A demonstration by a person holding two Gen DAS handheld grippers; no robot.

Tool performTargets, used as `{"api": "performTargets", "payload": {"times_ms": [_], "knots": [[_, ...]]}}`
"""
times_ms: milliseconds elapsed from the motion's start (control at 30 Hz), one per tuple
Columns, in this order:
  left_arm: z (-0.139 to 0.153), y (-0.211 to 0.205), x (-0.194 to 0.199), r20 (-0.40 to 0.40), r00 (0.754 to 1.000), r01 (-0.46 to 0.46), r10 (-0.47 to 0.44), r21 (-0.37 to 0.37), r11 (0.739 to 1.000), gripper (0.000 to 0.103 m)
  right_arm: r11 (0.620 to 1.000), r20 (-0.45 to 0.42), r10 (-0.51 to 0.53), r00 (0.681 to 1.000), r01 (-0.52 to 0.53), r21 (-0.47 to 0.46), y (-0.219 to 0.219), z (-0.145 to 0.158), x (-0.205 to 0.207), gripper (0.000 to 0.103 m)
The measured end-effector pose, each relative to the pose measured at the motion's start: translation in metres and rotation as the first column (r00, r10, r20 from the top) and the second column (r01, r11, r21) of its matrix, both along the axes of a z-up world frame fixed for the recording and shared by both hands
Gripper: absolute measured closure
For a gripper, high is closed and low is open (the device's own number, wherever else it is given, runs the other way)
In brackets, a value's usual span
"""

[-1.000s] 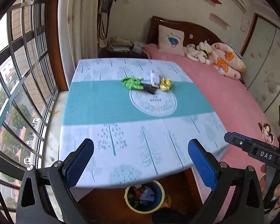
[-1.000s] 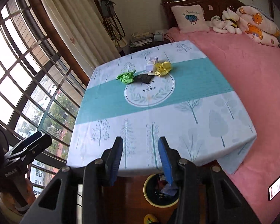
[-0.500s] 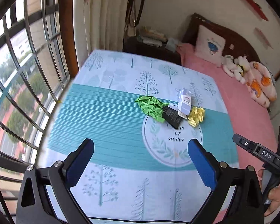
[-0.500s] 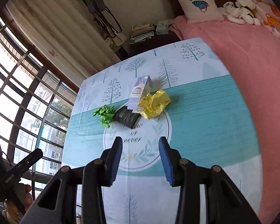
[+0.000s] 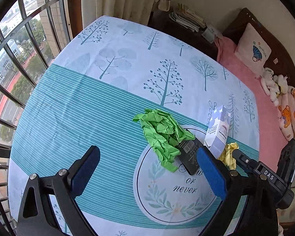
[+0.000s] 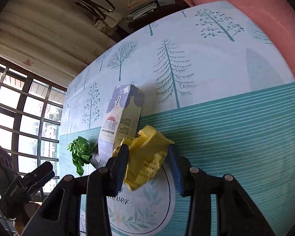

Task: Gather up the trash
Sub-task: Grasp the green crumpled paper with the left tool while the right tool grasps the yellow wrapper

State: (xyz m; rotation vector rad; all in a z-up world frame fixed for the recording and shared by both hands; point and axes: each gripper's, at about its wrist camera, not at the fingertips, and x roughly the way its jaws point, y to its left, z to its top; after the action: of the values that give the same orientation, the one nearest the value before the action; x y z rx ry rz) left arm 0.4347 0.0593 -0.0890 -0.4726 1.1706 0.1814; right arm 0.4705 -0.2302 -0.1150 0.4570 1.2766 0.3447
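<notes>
Only the right wrist view shows right gripper (image 6: pixel 148 158) jaws spread around yellow wrapper (image 6: pixel 147 157); left gripper (image 5: pixel 147 169) gapes.

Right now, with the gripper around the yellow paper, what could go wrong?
1. The carton stands touching the yellow paper; closing or lifting the right gripper could tip it over.
2. The paper is loose and crumpled, so the open gripper might pinch only an edge and drop it.
3. The left gripper hangs open near the green paper and black packet; the two grippers could bump.
</notes>
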Motion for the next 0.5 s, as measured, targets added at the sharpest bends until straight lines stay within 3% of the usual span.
{"api": "performTargets", "payload": {"times_ms": [167,300,500], "knots": [[-0.017,0.001,0.019,-0.04,0.999,-0.027,0.028,0.012,1.0,0.005,0.996,-0.001,0.092,0.996,-0.092,-0.019,0.02,-0.011,0.0,0.062],[-0.032,0.004,0.029,-0.08,0.996,-0.05,0.05,-0.001,0.999,0.005,0.978,0.063,0.19,0.98,-0.183,-0.1,0.035,-0.01,-0.01,0.062],[-0.05,0.002,0.041,-0.108,0.992,-0.069,0.066,-0.024,0.997,0.006,0.968,0.096,0.23,0.968,-0.218,-0.123,0.035,-0.01,-0.015,0.064]]}}
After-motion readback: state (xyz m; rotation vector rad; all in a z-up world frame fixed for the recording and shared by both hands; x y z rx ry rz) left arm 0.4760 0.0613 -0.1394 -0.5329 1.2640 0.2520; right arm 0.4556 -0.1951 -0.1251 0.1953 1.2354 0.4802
